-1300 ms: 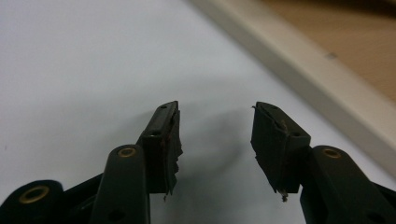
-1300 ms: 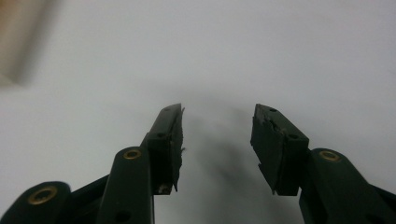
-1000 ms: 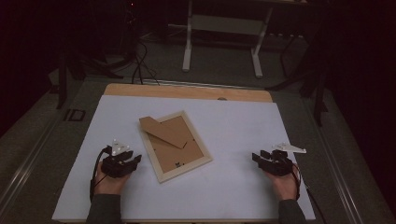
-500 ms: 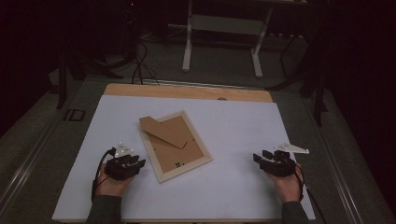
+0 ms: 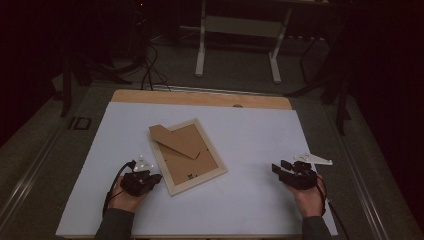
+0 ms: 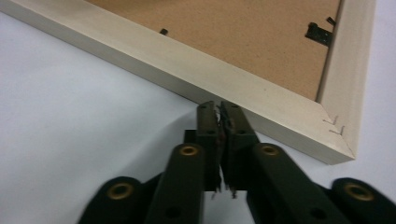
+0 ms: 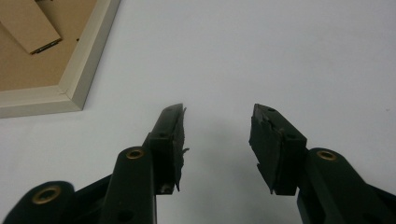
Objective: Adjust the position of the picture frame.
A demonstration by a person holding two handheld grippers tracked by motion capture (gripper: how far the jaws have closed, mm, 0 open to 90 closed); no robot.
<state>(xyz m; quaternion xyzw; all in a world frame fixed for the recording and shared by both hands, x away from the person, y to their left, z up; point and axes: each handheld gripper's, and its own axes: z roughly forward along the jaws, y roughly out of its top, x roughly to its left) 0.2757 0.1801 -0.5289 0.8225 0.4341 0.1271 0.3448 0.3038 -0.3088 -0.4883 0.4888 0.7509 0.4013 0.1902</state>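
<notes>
Nearby, left tongs [image 6: 219,108] pressed together at picture frame [image 5: 187,155] edge, right tongs [image 7: 217,122] spread wide over white mat [image 5: 260,135].

There was one picture frame [image 5: 188,156] face-down on one white sheet [image 5: 260,135], and two hand-held grippers.
</notes>
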